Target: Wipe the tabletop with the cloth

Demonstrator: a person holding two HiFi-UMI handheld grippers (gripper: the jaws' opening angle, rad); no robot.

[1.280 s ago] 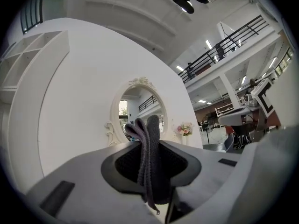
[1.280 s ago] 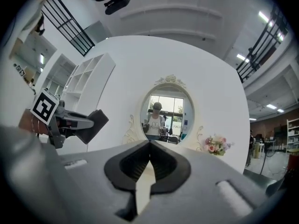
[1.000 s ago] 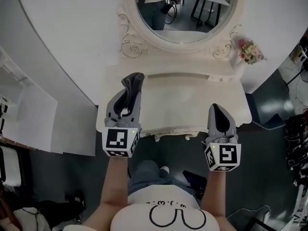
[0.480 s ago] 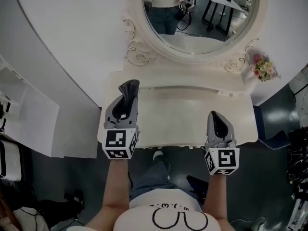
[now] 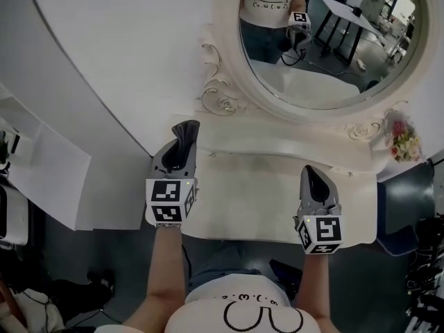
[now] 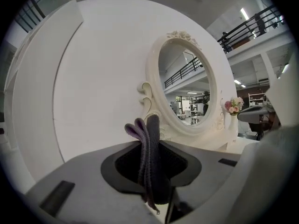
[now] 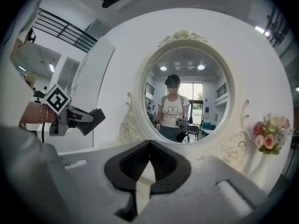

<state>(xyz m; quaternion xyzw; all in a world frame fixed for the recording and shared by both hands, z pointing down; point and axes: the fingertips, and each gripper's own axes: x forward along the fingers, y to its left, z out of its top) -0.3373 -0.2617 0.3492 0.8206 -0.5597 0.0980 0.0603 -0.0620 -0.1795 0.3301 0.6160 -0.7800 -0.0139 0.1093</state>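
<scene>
The cream carved table (image 5: 257,186) has drawn nearer. The left tongs (image 5: 184,136), at 9 o'clock, stay clenched on the folded dark-grey cloth (image 6: 150,157) — the right tongs (image 5: 310,172) are clenched empty — so wiping looks ready to start.

My right gripper (image 7: 149,149) has its jaws pressed together on nothing. The oval mirror (image 7: 184,85) fills twelve o'clock, the left gripper (image 7: 77,119) hangs at nine, flowers (image 7: 269,135) at three.

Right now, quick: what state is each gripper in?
Left gripper: closed on the grey cloth, held above the table.
Right gripper: closed, nothing between its jaws.
</scene>
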